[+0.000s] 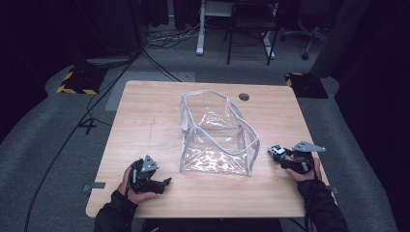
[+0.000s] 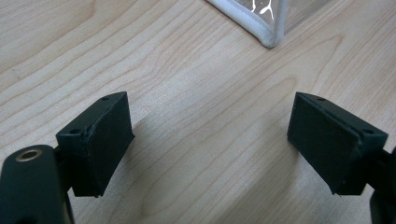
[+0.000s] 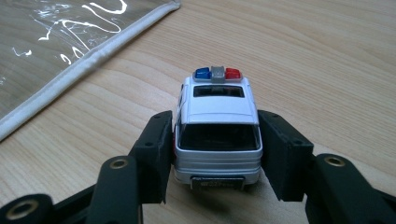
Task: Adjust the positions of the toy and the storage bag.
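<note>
Both fingers [image 3: 154, 154] of the right gripper [image 3: 217, 154] pinch a toy police car [image 3: 218, 135] by its sides; its rear faces the camera and its wheels are low over the table [image 3: 327, 56]. From above, this car [image 1: 277, 151] is near the right edge of the table [image 1: 145, 106], just beside the clear bag [image 1: 217, 135]. Fingers of the left gripper [image 2: 210, 140] are spread wide with nothing between them, near a bag corner [image 2: 268, 39]. Farther away, the bag stands open in the middle.
</note>
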Motion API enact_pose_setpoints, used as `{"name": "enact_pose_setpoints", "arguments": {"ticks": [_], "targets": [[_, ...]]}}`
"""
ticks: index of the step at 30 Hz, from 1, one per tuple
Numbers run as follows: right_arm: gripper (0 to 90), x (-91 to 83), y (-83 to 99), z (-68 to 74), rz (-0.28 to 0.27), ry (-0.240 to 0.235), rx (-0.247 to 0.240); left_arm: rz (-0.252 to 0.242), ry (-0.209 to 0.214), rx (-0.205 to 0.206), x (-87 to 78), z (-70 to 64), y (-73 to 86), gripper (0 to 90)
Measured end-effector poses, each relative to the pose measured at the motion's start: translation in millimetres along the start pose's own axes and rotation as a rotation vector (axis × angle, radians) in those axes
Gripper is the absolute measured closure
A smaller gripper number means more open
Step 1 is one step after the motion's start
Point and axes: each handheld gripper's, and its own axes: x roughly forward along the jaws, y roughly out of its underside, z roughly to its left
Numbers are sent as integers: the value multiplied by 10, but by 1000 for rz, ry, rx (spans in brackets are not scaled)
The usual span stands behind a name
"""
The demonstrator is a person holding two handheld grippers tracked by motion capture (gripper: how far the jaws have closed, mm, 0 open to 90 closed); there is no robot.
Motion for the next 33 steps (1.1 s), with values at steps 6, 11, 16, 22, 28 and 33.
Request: {"name": "enact_pose_setpoints", "arguments": {"ticks": [6,11,16,22,28,33], "targets": [[484,-18,-11,-9,-19,-12,15,0,3,-1,1,0,0,144],[484,-56,-24,-25,-35,-7,18,1,2,-2,1,-1,1,144],[484,-111,-71,-14,-51,3,10,1,4,-3,1,-2,1,145],[485,-170,-125,-21,-68,11,3,3,4,-3,-1,-2,1,145],[485,-191,-154,-40,-66,21,-4,3,5,-4,-1,-2,1,146],[485,-213,-188,-57,-82,20,11,1,3,-1,0,0,0,145]]}}
